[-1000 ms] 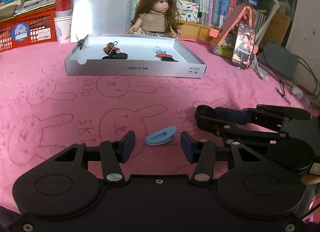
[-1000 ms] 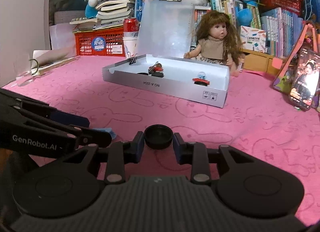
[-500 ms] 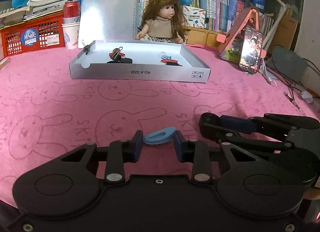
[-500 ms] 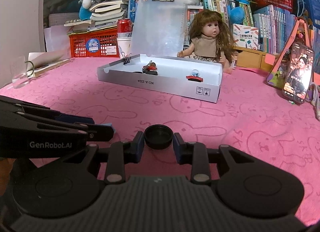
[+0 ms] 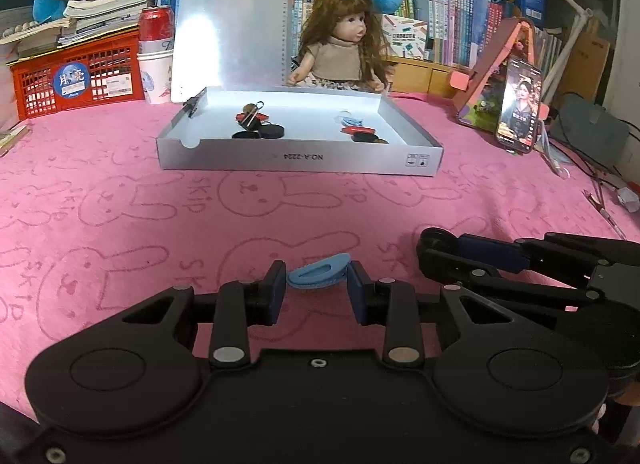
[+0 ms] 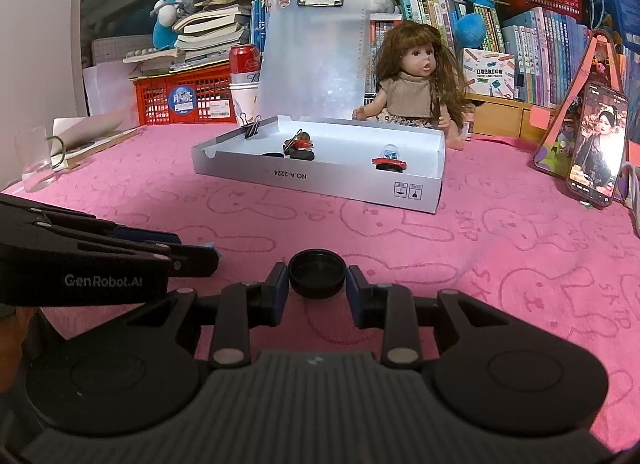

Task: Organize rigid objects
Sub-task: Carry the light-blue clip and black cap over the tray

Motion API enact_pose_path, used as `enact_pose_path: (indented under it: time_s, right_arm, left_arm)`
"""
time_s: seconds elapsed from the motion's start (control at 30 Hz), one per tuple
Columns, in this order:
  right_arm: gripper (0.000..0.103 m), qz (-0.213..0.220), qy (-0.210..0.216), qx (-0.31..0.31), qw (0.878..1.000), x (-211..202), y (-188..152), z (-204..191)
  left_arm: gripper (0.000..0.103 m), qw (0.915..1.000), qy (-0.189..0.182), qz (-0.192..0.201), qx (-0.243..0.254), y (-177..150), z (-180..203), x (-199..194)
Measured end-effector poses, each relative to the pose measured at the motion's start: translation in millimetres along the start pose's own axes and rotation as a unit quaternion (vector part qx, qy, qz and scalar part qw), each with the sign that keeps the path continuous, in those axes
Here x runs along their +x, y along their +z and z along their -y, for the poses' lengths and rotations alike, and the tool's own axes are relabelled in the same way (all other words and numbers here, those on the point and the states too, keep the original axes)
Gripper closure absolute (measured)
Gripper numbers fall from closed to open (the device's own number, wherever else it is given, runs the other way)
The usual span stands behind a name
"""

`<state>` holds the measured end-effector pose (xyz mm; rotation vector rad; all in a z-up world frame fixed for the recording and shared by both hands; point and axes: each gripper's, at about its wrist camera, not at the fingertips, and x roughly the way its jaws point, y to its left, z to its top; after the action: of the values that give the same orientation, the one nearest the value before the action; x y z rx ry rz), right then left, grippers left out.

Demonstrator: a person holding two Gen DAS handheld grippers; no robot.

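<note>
My left hand-held gripper (image 5: pixel 316 291) had just clenched on the blue clip (image 5: pixel 317 275); my right hand-held gripper (image 6: pixel 317 291) gripped the black cap (image 6: pixel 317 272). Both sat low over the near worktop (image 5: pixel 160 223), the box (image 5: pixel 300 161) far off. I judged the clip's curved, ridged shell could squirt from the pads on the lift, and the two grippers, close together, might knock.

Dim indoor light, strong fisheye, mostly sharp.
Glare blows out the clear clipboard (image 5: pixel 232 29) upper centre in the left view; white box (image 5: pixel 298 161) floor glows; corners vignette dark, edges bend, shelves at top slightly soft.
</note>
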<state>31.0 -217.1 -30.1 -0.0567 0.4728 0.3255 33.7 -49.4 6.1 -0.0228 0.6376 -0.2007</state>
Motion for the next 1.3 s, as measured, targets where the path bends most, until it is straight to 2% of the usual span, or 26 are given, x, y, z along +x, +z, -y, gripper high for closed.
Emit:
enact_pose_path:
  time_s: [0.47,1.3]
  right_arm:
    - [0.065,0.009,-0.005,0.01,1.0,15,23,-1]
    - [0.065,0.005,-0.027,0.026,0.999,46,49,8]
  left_arm:
    - [0.071,0.9998,0.014,0.017,-0.001,28,-12,7]
    - [0.071,0.9992,0.016,0.031,-0.017,63,-35,30]
